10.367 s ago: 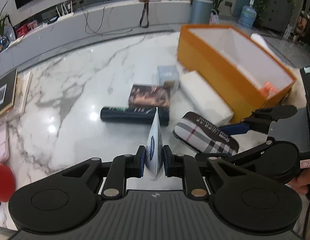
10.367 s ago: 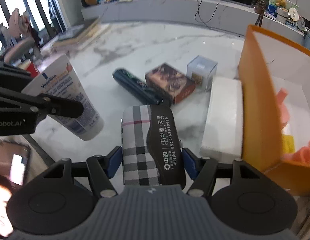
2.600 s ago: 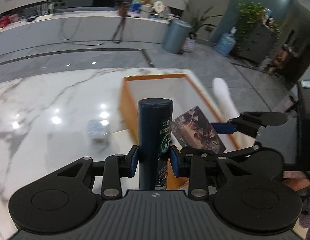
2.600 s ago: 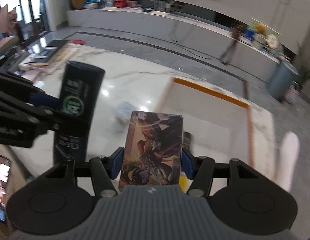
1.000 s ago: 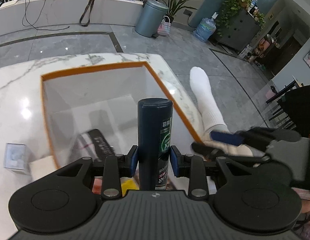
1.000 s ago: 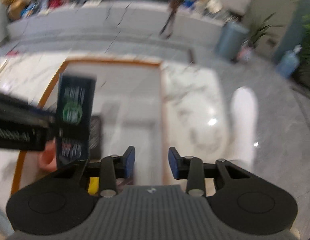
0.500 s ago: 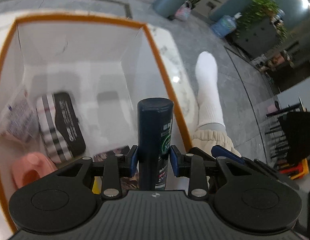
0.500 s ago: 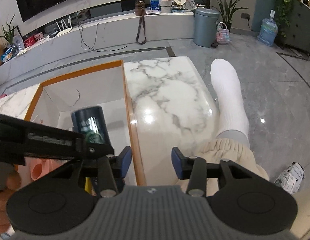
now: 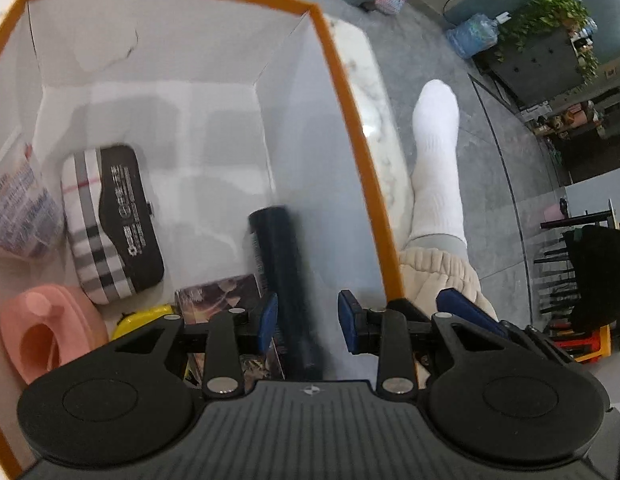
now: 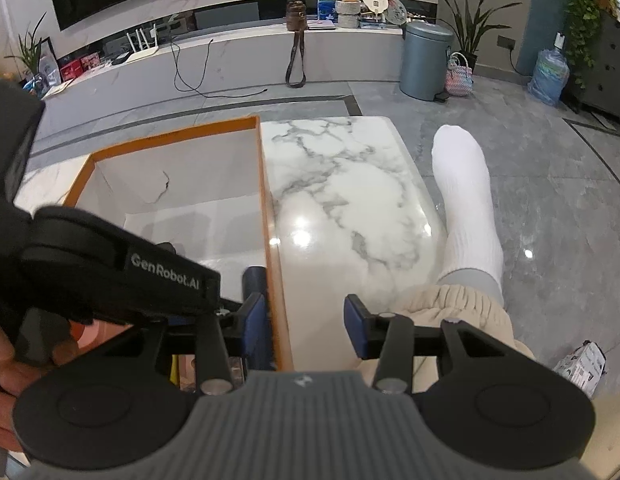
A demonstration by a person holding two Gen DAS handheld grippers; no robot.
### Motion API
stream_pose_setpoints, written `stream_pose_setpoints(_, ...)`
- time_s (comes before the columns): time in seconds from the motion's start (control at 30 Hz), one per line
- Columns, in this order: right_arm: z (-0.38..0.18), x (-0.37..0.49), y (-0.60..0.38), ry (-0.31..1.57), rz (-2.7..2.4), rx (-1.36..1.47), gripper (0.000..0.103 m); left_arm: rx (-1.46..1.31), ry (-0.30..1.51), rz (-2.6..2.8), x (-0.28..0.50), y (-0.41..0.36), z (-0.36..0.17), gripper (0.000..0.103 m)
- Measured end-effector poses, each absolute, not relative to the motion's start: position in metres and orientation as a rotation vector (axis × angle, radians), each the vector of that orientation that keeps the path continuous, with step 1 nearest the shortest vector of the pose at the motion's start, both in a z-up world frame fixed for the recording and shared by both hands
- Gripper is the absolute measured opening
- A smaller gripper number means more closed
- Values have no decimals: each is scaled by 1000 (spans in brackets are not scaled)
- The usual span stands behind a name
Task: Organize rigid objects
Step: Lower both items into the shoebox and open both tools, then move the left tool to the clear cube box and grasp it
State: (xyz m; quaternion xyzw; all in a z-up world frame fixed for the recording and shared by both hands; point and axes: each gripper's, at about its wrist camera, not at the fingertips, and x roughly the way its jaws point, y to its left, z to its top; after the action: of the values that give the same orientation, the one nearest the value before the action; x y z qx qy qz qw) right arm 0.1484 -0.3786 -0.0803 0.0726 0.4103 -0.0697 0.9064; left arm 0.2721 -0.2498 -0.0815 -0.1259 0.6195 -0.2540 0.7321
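Marble table (image 10: 341,184) fills right view; left gripper (image 9: 306,322), spread, overlooks boxed bottle (image 9: 280,264).

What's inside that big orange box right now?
The orange box holds a plaid case, a dark bottle, a picture-covered box, a pink thing, something yellow and a blurred tube. The gripper body hides the near end.

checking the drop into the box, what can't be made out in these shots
- Dark bottle: motion-blurred in the left wrist view, label unreadable; whether it has settled is unclear.
- Picture box: lower part hidden behind the left gripper.
- Tube: blurred, cut by the left edge.
- Orange box contents: right wrist view blocked by the left gripper's body.
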Motion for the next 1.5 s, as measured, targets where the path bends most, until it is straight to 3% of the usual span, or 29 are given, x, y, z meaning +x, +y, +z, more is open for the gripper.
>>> stream_pose_setpoints(0.47, -68, 131, -347, 861, -108, 74, 46, -32, 1166, -582, 233, -218, -24, 34)
stream_pose_setpoints(0.87, -53, 118, -292, 852, -46, 11, 46, 120, 1006, -546, 193, -126, 16, 34)
stream_pose_setpoints(1.0, -47, 118, -267, 847, -14, -10, 47, 110, 987, -513, 188, -86, 23, 34)
stream_pose_setpoints(1.1, -41, 119, -248, 828, 26, -17, 53, 117, 951, -477, 185, -57, 28, 33)
stream_pose_setpoints(1.5, -37, 150, -141, 845, 235, -93, 51, 109, 907, -430, 188, 27, 18, 33)
